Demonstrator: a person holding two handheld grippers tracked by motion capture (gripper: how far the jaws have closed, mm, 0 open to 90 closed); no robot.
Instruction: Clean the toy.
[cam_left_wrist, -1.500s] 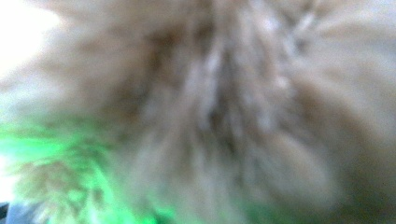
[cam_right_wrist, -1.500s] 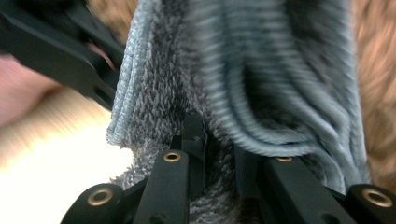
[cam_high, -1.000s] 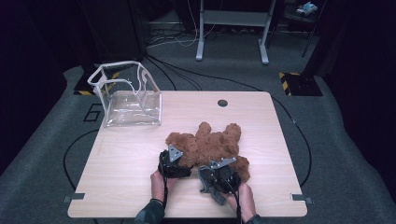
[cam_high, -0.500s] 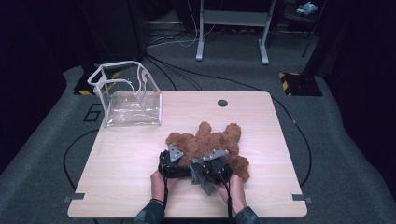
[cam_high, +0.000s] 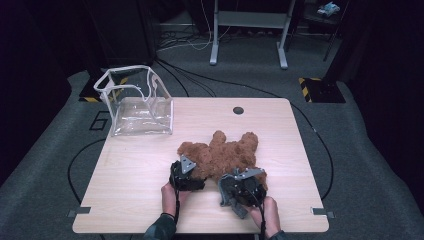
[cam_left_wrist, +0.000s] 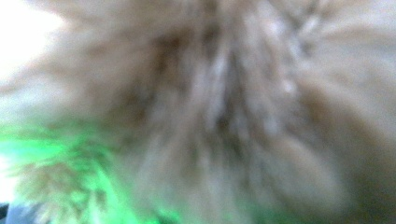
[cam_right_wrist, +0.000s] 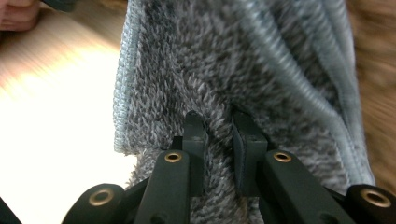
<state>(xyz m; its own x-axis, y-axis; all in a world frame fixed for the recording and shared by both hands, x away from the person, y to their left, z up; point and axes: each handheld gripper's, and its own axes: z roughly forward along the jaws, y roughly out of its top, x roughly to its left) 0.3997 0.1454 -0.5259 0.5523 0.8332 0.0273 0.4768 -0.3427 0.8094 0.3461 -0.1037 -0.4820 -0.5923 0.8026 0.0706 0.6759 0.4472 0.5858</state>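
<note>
While flat, brown plush toy (cam_high: 220, 156) seemingly crosswise.

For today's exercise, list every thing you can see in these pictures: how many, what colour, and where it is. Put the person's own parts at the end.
Table: one, light wood, centre of the high view.
Plush toy: one, brown, near middle of the table, by both grippers.
Cloth: one, grey, fleecy, pinched in the right gripper's jaws.
Clear bag: one, see-through with white trim, far left corner of the table.
Round hole: one, dark, far edge of the table.
Left gripper: one, black, pressed into the toy's fur.
Right gripper: one, black, shut on the cloth.
Hands: two, at the near edge.
</note>
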